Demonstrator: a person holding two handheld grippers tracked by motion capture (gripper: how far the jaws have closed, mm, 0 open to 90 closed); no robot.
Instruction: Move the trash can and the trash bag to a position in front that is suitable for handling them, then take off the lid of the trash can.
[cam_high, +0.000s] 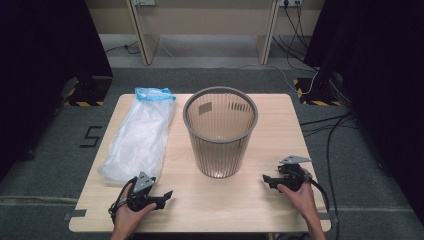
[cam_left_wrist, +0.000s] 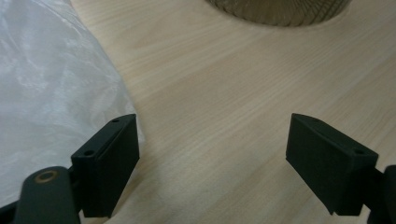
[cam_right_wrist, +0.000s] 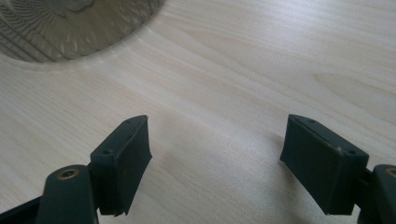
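Your wastebasket (cam_high: 220, 131) stands upright mid-table (cam_high: 280, 210), mesh-walled, grey rim, nothing in it that shows. Use it as the landmark.

Your left gripper (cam_high: 162, 196) sits near the table's front edge, forward-left of the wastebasket, jaws spread wide with bare wood between them. In the left gripper view the clear plastic bag (cam_left_wrist: 42, 88) lies just beside the left jaw, its edge right at the jaw's outer side; touching or not, can't tell. The wastebasket's base (cam_left_wrist: 280, 11) is ahead of the jaws, well apart.

Your right gripper (cam_high: 266, 181) rests forward-right of the wastebasket, jaws also wide apart, holding nothing. In the right gripper view the base (cam_right_wrist: 70, 28) is ahead and to the left of the jaws, apart.

The bag (cam_high: 137, 137) lies flat left of the wastebasket, its blue-tied end (cam_high: 154, 93) toward the far edge, just beside but apart from the wastebasket.
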